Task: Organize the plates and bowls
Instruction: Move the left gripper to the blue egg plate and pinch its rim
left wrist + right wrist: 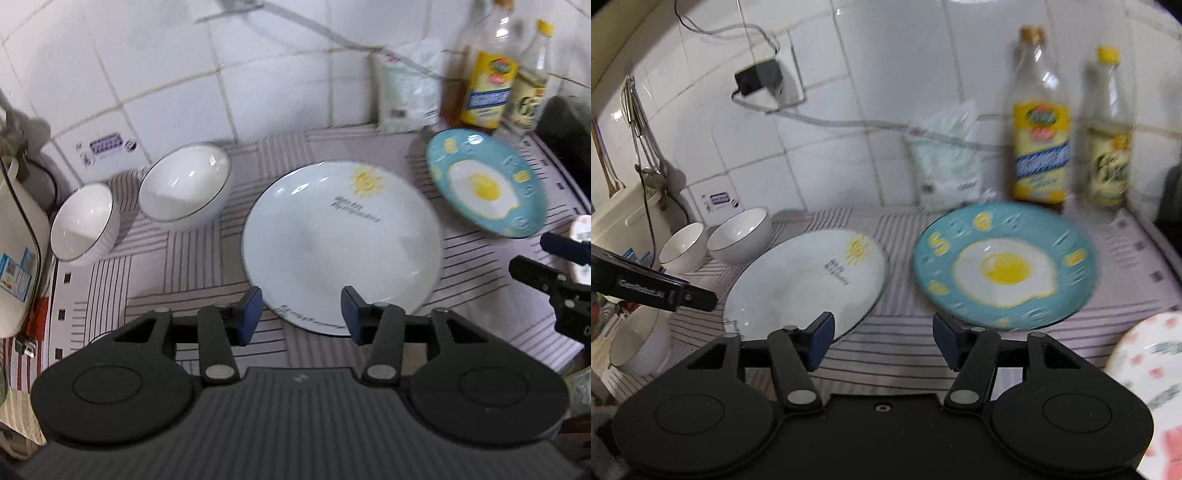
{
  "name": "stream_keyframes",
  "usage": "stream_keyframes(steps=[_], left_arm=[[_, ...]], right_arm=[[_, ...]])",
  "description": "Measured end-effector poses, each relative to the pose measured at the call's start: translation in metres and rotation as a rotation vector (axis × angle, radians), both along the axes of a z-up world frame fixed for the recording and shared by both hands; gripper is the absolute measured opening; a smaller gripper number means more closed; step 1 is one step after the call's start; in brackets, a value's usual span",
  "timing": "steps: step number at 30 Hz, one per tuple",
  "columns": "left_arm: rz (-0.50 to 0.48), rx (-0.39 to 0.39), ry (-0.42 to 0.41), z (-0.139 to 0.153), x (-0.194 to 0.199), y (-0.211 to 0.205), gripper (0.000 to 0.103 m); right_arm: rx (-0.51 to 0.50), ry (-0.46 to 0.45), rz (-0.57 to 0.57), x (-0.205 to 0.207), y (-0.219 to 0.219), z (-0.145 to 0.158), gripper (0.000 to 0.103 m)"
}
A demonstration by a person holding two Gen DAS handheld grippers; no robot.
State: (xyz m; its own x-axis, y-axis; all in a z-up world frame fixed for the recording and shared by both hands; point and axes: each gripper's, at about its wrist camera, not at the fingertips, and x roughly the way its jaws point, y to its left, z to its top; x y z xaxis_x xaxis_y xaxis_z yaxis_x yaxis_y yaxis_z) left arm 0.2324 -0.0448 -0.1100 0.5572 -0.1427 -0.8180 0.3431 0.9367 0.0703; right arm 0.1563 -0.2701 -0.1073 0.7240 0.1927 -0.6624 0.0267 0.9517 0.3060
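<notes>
My left gripper point(301, 315) is open with nothing in it, above the near edge of the big round white plate with a yellow sun point(341, 245), and my right gripper point(882, 341) is open and empty too, just in front of the round blue plate with a fried egg picture point(1004, 264). Both plates lie flat on the striped cloth point(905, 350), and two white bowls with dark rims point(186, 184) sit far left by the tiled wall. I think these dishes are hard, smooth, slippery and easy to break, so I should pinch a plate by its near rim and a bowl by its wall.
</notes>
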Motion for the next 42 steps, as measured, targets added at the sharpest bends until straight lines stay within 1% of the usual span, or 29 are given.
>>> stream_keyframes(steps=[3, 4, 6, 7, 9, 11, 13, 15, 17, 20, 23, 27, 29, 31, 34, 36, 38, 40, 42], left_arm=[[-0.025, -0.014, -0.014, 0.013, -0.011, -0.012, 0.053], [-0.032, -0.016, -0.019, 0.016, -0.014, -0.016, 0.057], [-0.042, -0.022, -0.035, 0.023, -0.022, -0.024, 0.063], [-0.046, -0.024, -0.043, 0.026, -0.025, -0.028, 0.066], [-0.050, -0.028, -0.054, 0.030, -0.030, -0.035, 0.071], [-0.052, -0.034, -0.065, 0.033, -0.034, -0.045, 0.076], [-0.052, -0.041, -0.069, 0.035, -0.037, -0.054, 0.076], [-0.055, -0.046, -0.065, 0.034, -0.040, -0.065, 0.079], [-0.061, -0.054, -0.066, 0.033, -0.043, -0.075, 0.089], [-0.059, -0.061, -0.073, 0.029, -0.046, -0.090, 0.092], [-0.060, -0.056, -0.061, 0.024, -0.044, -0.103, 0.095], [-0.028, -0.053, -0.052, 0.016, -0.039, -0.118, 0.097], [0.000, -0.063, -0.037, 0.011, -0.034, -0.123, 0.099], [0.025, -0.070, -0.001, 0.002, -0.025, -0.130, 0.099], [0.061, -0.094, 0.030, -0.010, -0.013, -0.139, 0.099], [0.087, -0.101, 0.040, -0.018, -0.005, -0.145, 0.099], [0.104, -0.135, 0.037, -0.024, 0.002, -0.151, 0.099], [0.128, -0.149, 0.028, -0.030, 0.007, -0.156, 0.099], [0.144, -0.171, 0.045, -0.035, 0.012, -0.160, 0.099]], right_arm=[[-0.040, -0.023, -0.017, -0.012, -0.011, 0.013, 0.069], [-0.046, -0.031, -0.022, -0.015, -0.015, 0.017, 0.071], [-0.052, -0.045, -0.024, -0.023, -0.022, 0.025, 0.079], [-0.057, -0.052, -0.023, -0.027, -0.025, 0.029, 0.089], [-0.069, -0.078, -0.023, -0.035, -0.030, 0.035, 0.092], [-0.088, -0.095, -0.027, -0.042, -0.037, 0.040, 0.093], [-0.099, -0.103, -0.036, -0.046, -0.042, 0.043, 0.093], [-0.113, -0.113, -0.043, -0.050, -0.048, 0.045, 0.093], [-0.128, -0.121, -0.052, -0.052, -0.055, 0.046, 0.093], [-0.130, -0.130, -0.067, -0.054, -0.066, 0.045, 0.093], [-0.140, -0.133, -0.076, -0.053, -0.074, 0.042, 0.093], [-0.156, -0.144, -0.075, -0.051, -0.085, 0.037, 0.094], [-0.144, -0.146, -0.097, -0.048, -0.093, 0.034, 0.095], [-0.141, -0.157, -0.106, -0.044, -0.098, 0.030, 0.095], [-0.157, -0.128, -0.113, -0.031, -0.103, 0.021, 0.095], [-0.137, -0.110, -0.116, -0.021, -0.109, 0.015, 0.095], [-0.111, -0.077, -0.130, -0.011, -0.115, 0.007, 0.095], [-0.082, -0.039, -0.146, -0.001, -0.122, -0.002, 0.095], [-0.042, -0.004, -0.165, 0.010, -0.129, -0.011, 0.094]])
